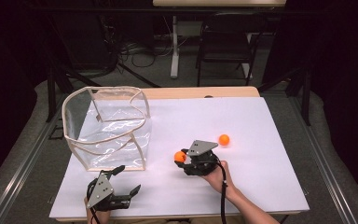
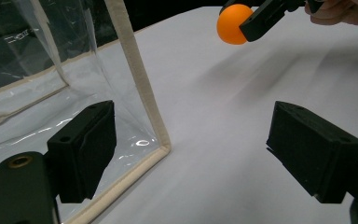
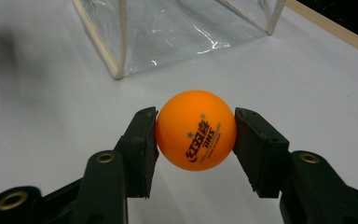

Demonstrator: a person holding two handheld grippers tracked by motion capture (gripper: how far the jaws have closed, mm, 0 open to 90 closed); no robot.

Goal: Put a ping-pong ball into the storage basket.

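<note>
We see a round orange ball [image 3: 196, 130] with dark writing, pinched by the right tongs [image 3: 196, 135]. The left tongs [image 2: 191, 154] are spread wide beside a clear bag [image 2: 51, 93].

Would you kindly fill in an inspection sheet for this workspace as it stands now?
Surface: white table top, flat, with a wooden edge at the far side.
Job's things: one orange ball held in the right hand-held gripper; a second orange ball lies loose on the table beyond it; a clear bag with beige trim stands open at the left.
Clutter: nothing seen.
Grippers: right hand-held gripper shut on the ball, pads on both sides; left hand-held gripper open, nothing between its jaws, beside the bag's near corner.
Cables: black cable trails from the right hand-held gripper along the forearm.
Surroundings: dark room, chair and table leg behind.
</note>
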